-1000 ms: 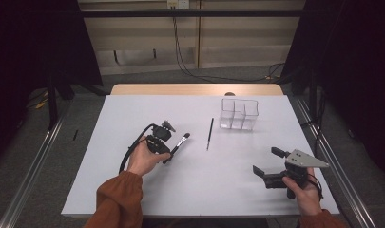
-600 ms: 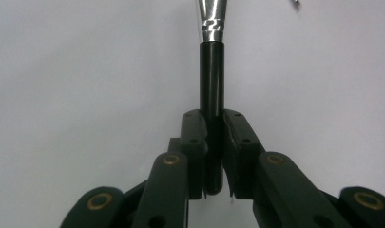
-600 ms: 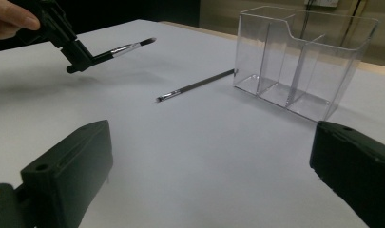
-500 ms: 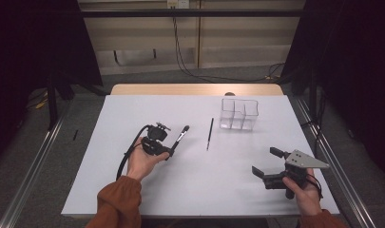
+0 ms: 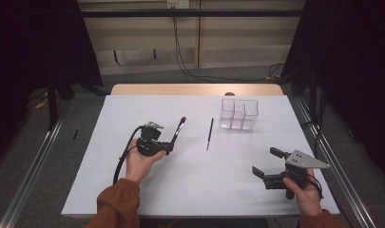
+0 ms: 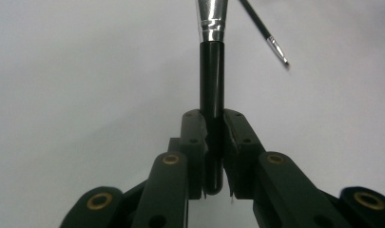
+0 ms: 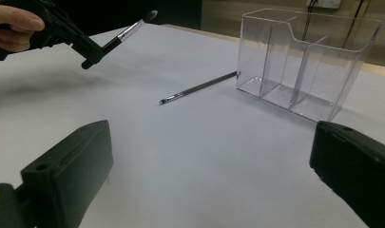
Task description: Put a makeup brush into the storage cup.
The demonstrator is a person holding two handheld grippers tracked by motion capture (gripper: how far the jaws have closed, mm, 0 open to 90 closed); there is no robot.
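Lifted since before, the brush point(image 5: 177, 131) tilts up, clamped in my left gripper point(image 5: 167, 146). Organizer point(image 5: 239, 114) holds nothing; thin brush point(image 5: 209, 133) lies beside it. Right gripper point(image 5: 264, 162) gapes.

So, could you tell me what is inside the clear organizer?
The clear organizer has three compartments, all empty; its walls hide nothing. The thin brush lies outside it on the table.

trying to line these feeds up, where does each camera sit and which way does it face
High view: above the person's side, facing forward and down on the table; forearms, left gripper, right gripper.
Left gripper view: rides the left gripper, facing along shut jaws holding the makeup brush.
Right gripper view: rides the right gripper, facing the clear organizer.
All share the thin brush.
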